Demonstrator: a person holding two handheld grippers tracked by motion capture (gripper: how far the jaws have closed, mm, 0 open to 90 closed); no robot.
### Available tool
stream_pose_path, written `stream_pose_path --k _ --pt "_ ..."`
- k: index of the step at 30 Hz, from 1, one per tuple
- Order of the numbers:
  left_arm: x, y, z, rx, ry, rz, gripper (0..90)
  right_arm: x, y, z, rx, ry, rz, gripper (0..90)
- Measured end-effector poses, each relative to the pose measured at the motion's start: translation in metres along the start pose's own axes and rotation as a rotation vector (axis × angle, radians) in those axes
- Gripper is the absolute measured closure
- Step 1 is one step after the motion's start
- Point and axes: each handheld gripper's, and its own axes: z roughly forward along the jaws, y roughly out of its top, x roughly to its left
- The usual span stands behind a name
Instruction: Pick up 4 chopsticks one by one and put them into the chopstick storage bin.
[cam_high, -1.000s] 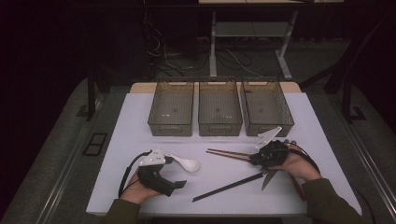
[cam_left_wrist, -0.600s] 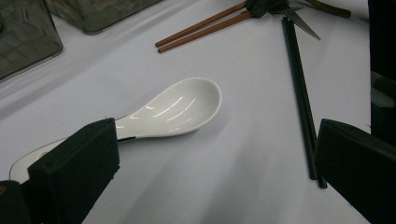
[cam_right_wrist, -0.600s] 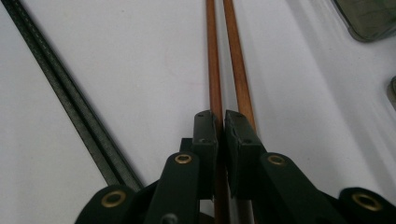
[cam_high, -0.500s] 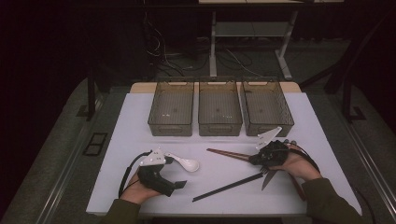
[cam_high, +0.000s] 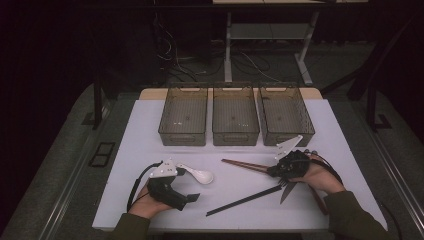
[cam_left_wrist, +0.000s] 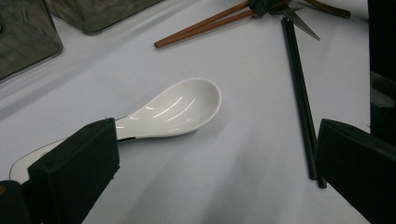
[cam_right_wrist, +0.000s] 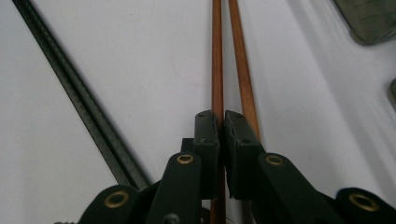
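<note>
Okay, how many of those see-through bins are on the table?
3. The smoky translucent plastic bins stand in a row at the far side of the white table: left bin, middle bin, right bin. None looks hidden.

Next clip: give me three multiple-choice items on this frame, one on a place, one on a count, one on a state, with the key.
1. Where does the white spoon lie?
A. in a bin
B. on the table by the left claw
C. on the floor

2. How many bins stand in the row?
A. two
B. three
C. five

3. How is the right claw?
A. wide open
B. shut on the brown chopsticks
C. shut on a fork

Key: B, the spoon rests on the white table; B, three bins side by side; B, its jaws, just closing, pinch the chopsticks.
</note>
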Motion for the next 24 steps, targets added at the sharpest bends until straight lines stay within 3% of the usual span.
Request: stream_pose_path --k 9,15,17,24 --pt "0.000 0.000 0.000 0.000 -0.001 0.002 0.0 -0.003 -0.002 -0.010 -0.051 0.016 0.049 83.9" --pt "0.000 0.000 -0.001 0.000 -0.003 0.004 0.0 -0.004 -0.001 -0.020 -0.120 0.020 0.095 83.9" --pt "0.000 0.000 -0.001 -0.002 -0.003 0.004 0.0 -0.003 0.000 -0.023 -0.148 0.026 0.137 83.9" --pt "0.001 0.000 0.000 -0.004 -0.004 0.000 0.0 -0.005 0.003 -0.034 -0.231 0.023 0.180 83.9"
